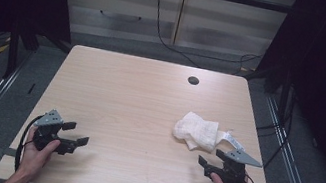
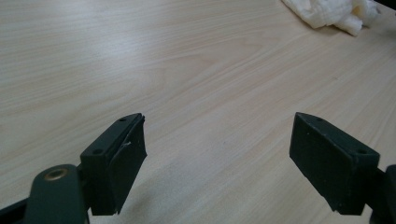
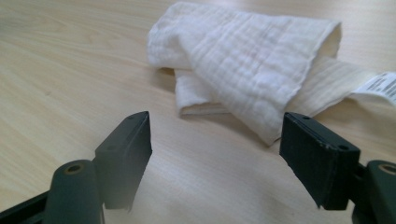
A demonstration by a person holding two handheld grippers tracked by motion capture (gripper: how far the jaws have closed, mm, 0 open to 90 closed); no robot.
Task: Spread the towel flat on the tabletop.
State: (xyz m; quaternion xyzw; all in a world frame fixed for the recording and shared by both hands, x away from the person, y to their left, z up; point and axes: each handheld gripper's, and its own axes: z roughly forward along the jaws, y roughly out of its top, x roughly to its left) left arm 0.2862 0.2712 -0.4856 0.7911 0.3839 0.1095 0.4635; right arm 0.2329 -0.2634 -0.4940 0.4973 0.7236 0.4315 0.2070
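Observation:
A crumpled white cloth (image 1: 197,130) with a sewn-in label (image 3: 380,86) lies on the right half of the light wooden table (image 1: 139,97). In the right gripper view the cloth (image 3: 243,51) is folded loosely, just beyond the jaws. My right gripper (image 1: 210,157) is held near the table's front right, a short way in front of the cloth, open with nothing between its jaws (image 3: 217,140). My left gripper (image 1: 78,133) is at the front left, open and empty (image 2: 217,140), pointing across the bare wood toward the cloth (image 2: 331,11) far off.
A round dark cable hole (image 1: 193,80) sits near the table's far edge. Pale cabinets (image 1: 129,14) with a black cable (image 1: 161,30) stand behind the table. Metal floor rails (image 1: 286,159) run along both sides.

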